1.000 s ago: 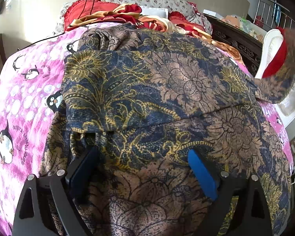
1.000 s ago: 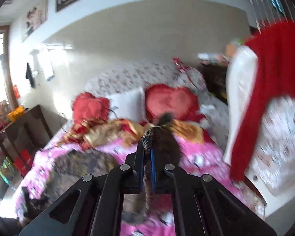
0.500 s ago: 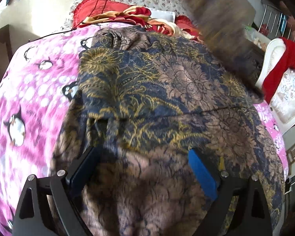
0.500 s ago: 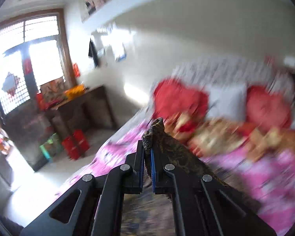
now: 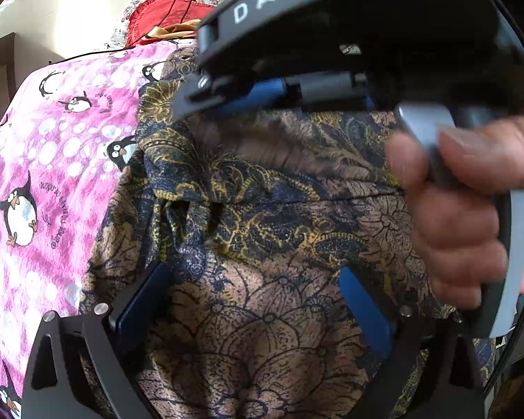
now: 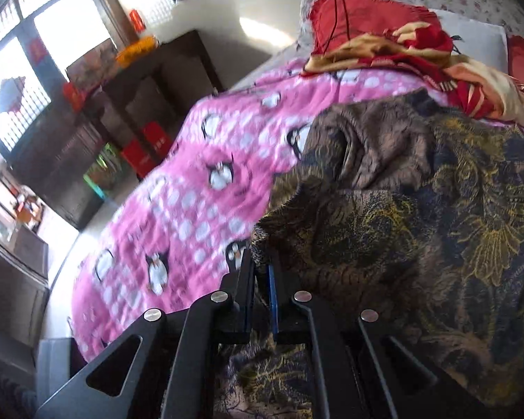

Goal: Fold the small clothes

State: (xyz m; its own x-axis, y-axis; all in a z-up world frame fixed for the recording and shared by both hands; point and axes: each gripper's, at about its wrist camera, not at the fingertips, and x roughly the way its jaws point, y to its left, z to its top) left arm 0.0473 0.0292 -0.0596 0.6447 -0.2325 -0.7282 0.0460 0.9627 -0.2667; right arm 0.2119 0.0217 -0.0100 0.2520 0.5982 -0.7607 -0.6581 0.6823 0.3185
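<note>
A brown, navy and gold batik garment [image 5: 262,216] lies spread on the pink penguin blanket [image 5: 52,146]. My left gripper [image 5: 251,289] is open, its fingers resting low over the near part of the garment. My right gripper [image 6: 261,265] is shut on an edge of the garment [image 6: 401,216], carried over its left side near the blanket. In the left wrist view the right gripper [image 5: 206,104] crosses the top of the frame, held by a hand [image 5: 464,209], with cloth hanging from its tips.
Red pillows [image 6: 359,10] and a red and cream cloth pile [image 6: 419,59] lie at the head of the bed. A dark wooden cabinet [image 6: 132,104] stands beyond the bed's left side, by a window [image 6: 35,52]. A black cable [image 5: 178,3] runs over the pillows.
My right gripper has swung from the right side across to the left, carrying the garment edge over the spread cloth. It now fills the top of the left wrist view. The left gripper stayed put.
</note>
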